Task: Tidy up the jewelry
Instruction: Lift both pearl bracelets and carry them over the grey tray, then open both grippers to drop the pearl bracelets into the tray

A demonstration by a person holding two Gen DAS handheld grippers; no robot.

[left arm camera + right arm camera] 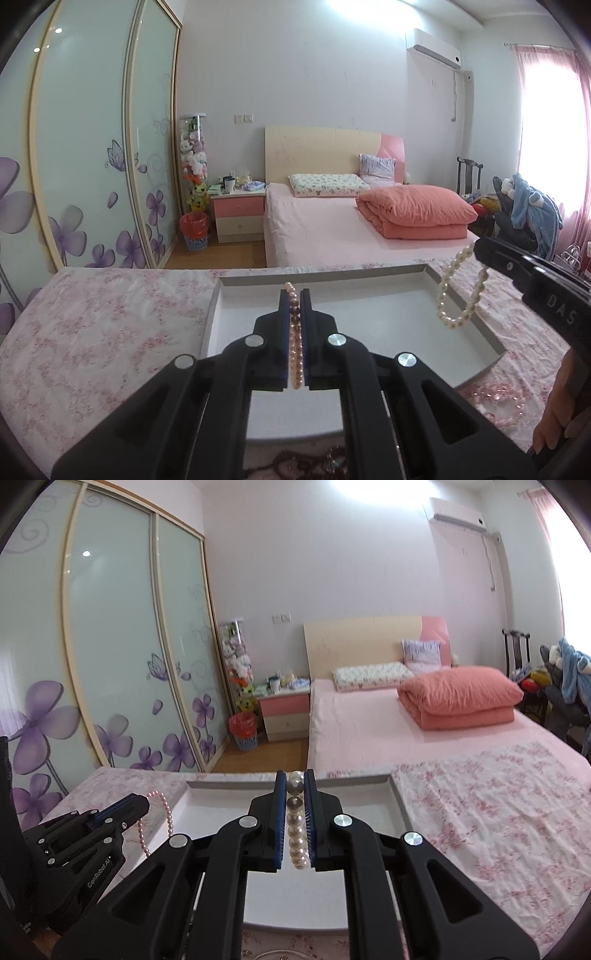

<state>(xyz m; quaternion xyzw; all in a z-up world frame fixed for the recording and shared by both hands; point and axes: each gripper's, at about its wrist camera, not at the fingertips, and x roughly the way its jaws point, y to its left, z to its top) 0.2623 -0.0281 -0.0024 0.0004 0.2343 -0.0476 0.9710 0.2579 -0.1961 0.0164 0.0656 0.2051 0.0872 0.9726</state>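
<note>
My left gripper (295,295) is shut on a pink pearl bracelet (295,347) and holds it above a shallow grey tray (210,317) on the floral cloth. In the right wrist view the left gripper (146,803) shows at the lower left with the pink bracelet (168,812) hanging from it. My right gripper (294,777) is shut on a white pearl bracelet (297,834) above the tray (397,794). In the left wrist view the right gripper (480,251) comes in from the right, and the white bracelet (456,295) dangles over the tray's right side.
A pale pink bead bracelet (498,400) lies on the cloth right of the tray. Dark beads (295,465) lie at the near edge. A bed with a folded orange quilt (417,214) stands behind the table. A sliding wardrobe (92,657) is on the left.
</note>
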